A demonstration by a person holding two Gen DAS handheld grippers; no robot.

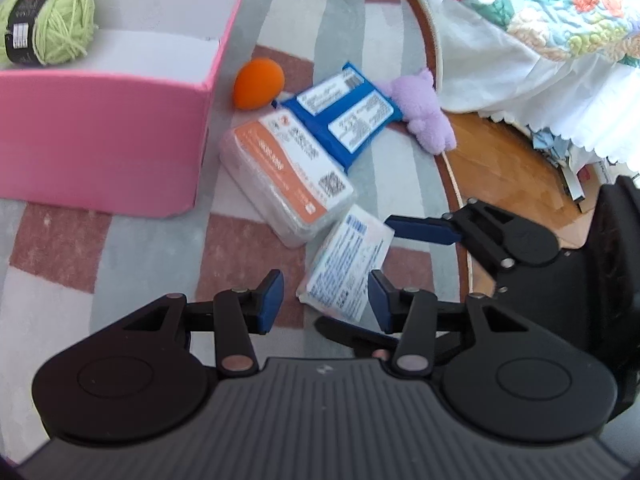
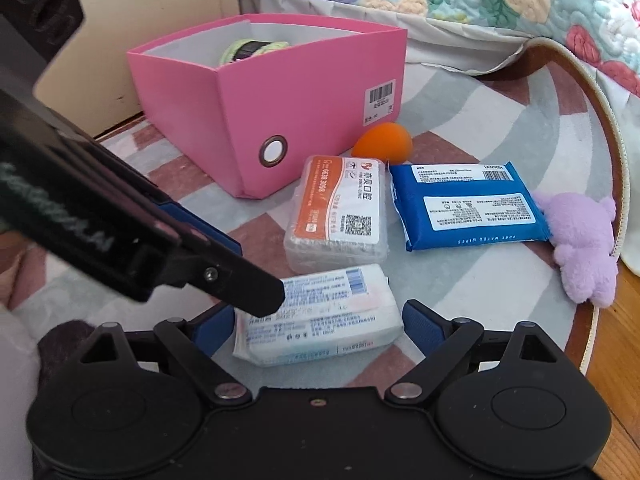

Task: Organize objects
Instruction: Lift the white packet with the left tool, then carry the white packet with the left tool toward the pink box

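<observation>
The right gripper [image 2: 318, 330] straddles the white pack [image 2: 318, 320] on the rug [image 2: 480, 292], jaws wide, not gripping. The left gripper [image 1: 324, 300] hovers open, empty, near the pink box [image 1: 100, 128].

One pink box [image 2: 304, 92]. One yarn ball [image 1: 48, 24] inside it. Three flat packs: one orange [image 2: 340, 208], one blue [image 2: 464, 204], one white [image 2: 320, 320]. One orange sponge [image 2: 380, 142]. One purple plush [image 2: 580, 248]. Two grippers [image 1: 324, 300] [image 2: 318, 328].
</observation>
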